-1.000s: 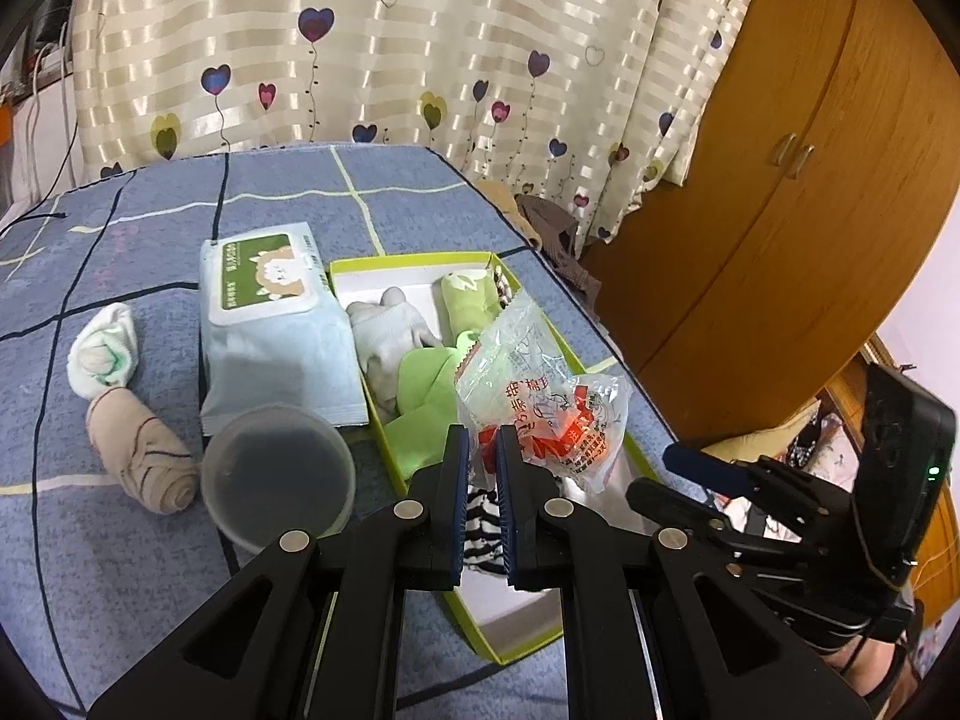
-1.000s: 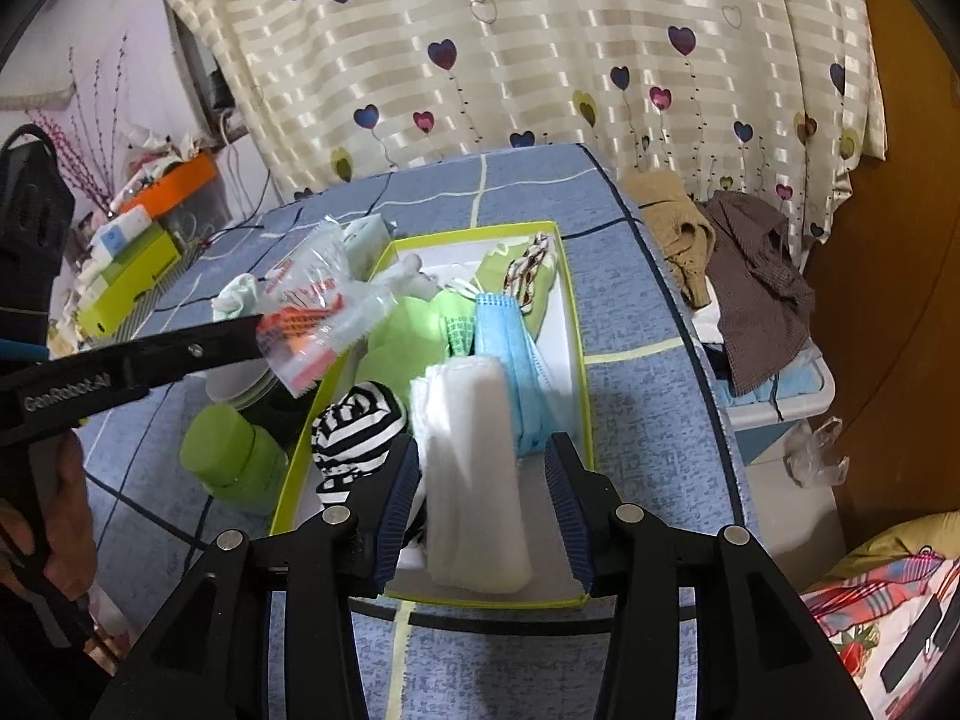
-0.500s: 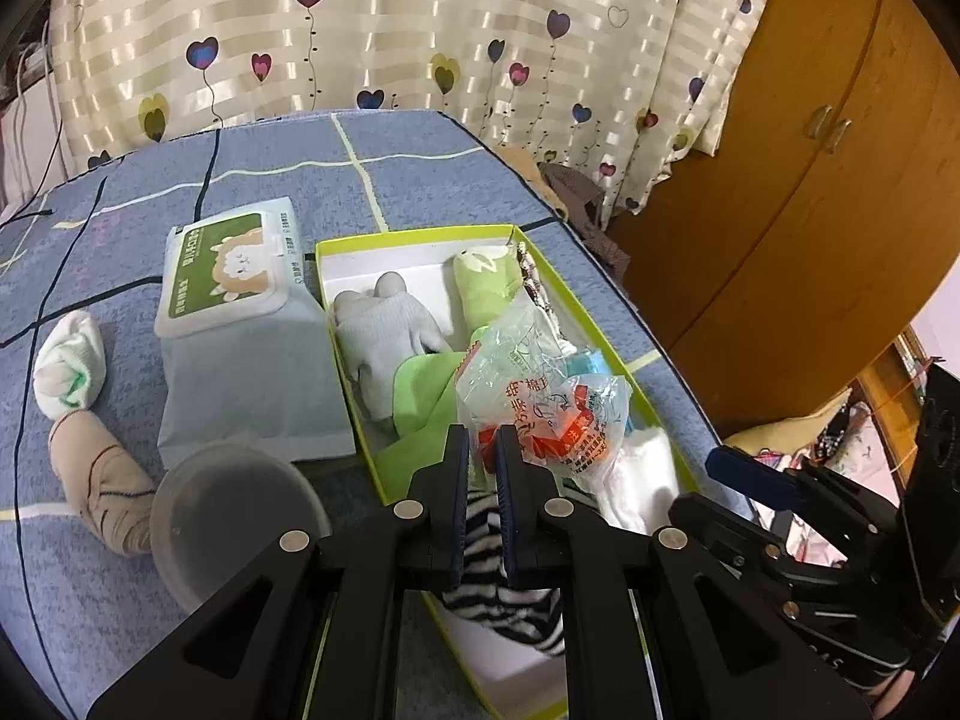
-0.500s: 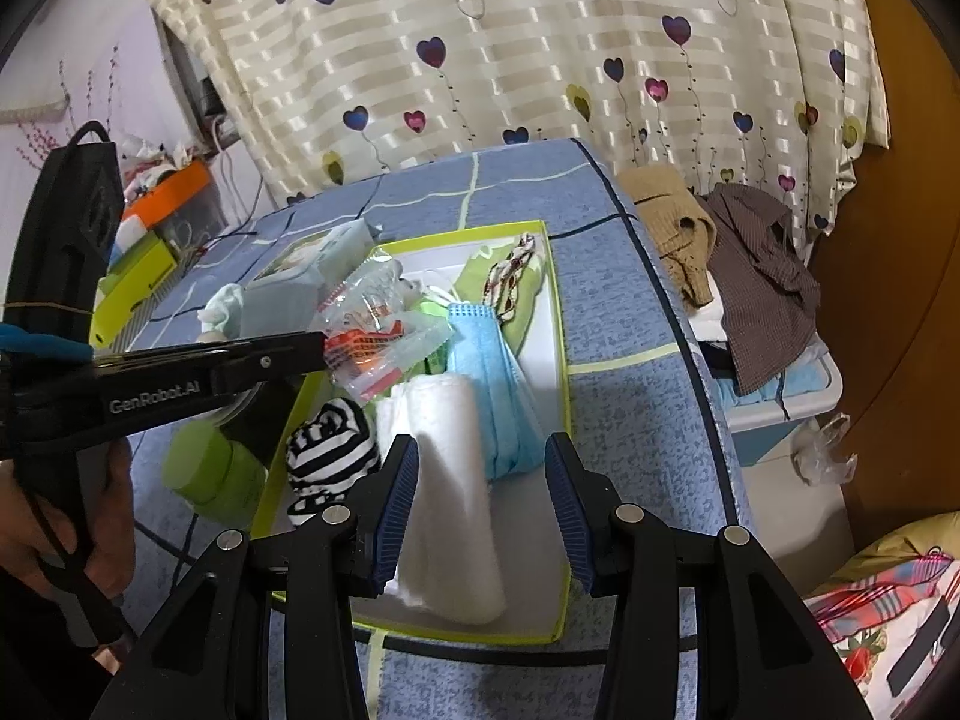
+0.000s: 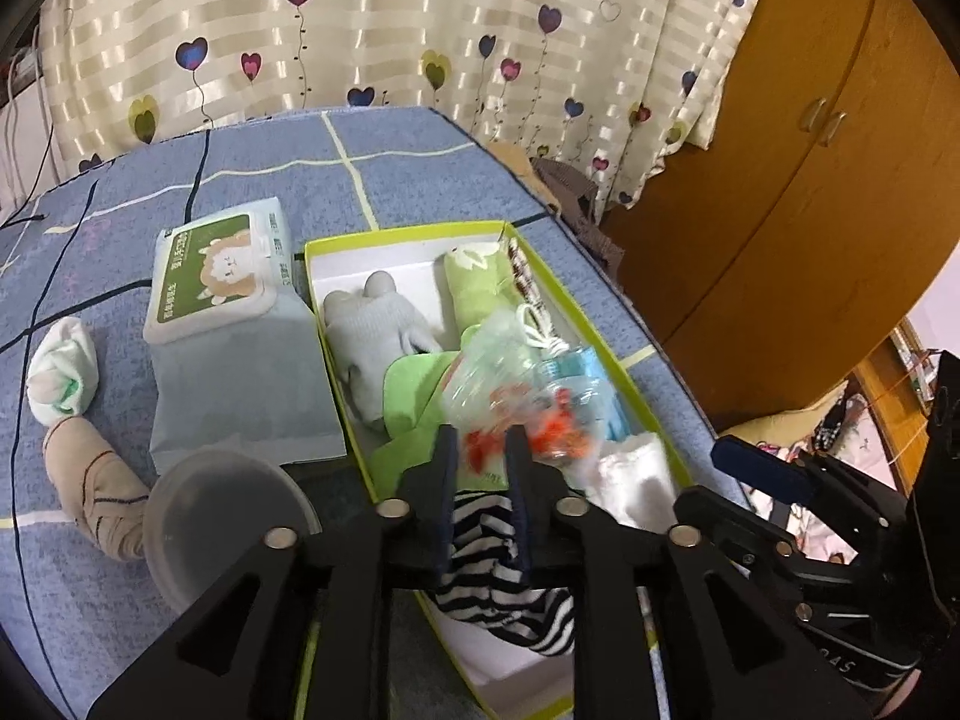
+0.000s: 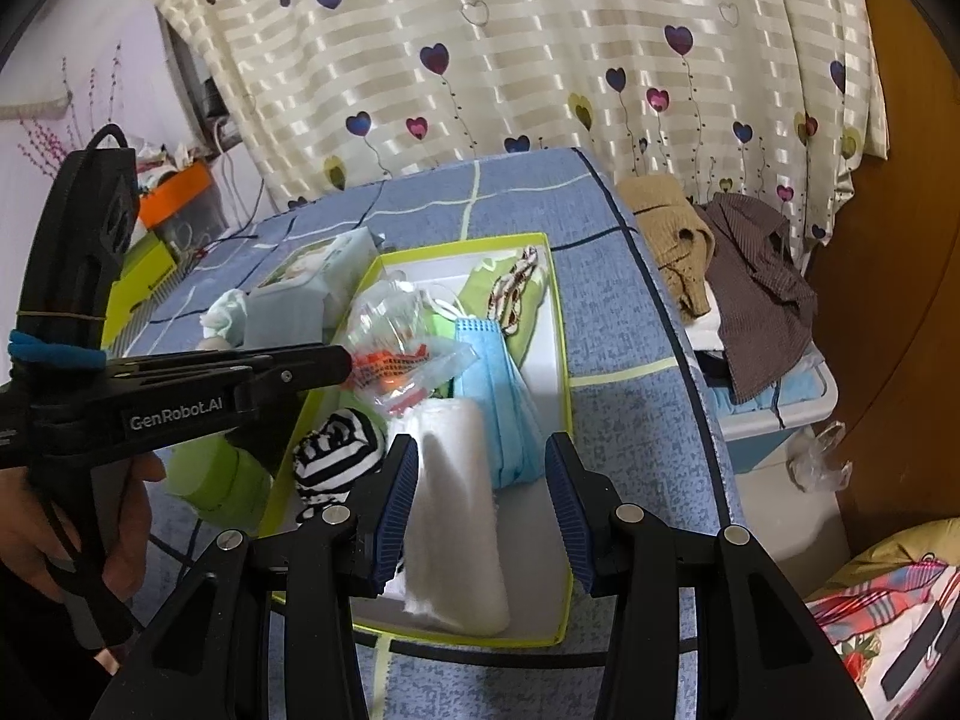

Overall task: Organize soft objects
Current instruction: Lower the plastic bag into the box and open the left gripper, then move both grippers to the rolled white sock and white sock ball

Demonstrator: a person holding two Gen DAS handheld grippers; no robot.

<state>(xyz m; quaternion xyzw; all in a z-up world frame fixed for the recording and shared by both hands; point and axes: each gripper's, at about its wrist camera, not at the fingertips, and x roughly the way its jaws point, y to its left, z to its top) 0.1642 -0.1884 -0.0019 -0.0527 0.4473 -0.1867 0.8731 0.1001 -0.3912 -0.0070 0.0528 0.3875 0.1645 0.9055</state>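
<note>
Heart-print curtains [image 6: 540, 60] hang at the top of both frames, and below them a blue checked bench [image 5: 270, 168] carries a lime-edged white box [image 5: 606, 354] sitting mid-frame. A clear plastic packet [image 5: 522, 384] with orange-red print, blurry in the left view, sits over the middle of that box, right off the tips of the left claw [image 5: 482, 450], whose fingers are parted a little with the packet's near end between them; can't tell if they actually touch it. Packed in the box around it are a grey glove [image 5: 378, 330], green cloth [image 5: 414, 378], blue face masks [image 6: 498, 396], a white rolled cloth [image 6: 456, 510] and a striped sock [image 6: 336, 456]. Right claw [image 6: 480, 507], lower centre of its own frame, is spread wide over the white roll, gripping nothing. Left of the box on the bench are a wipes pack [image 5: 222, 324], a clear tub [image 5: 222, 516] and two rolled socks [image 5: 66, 372].
</note>
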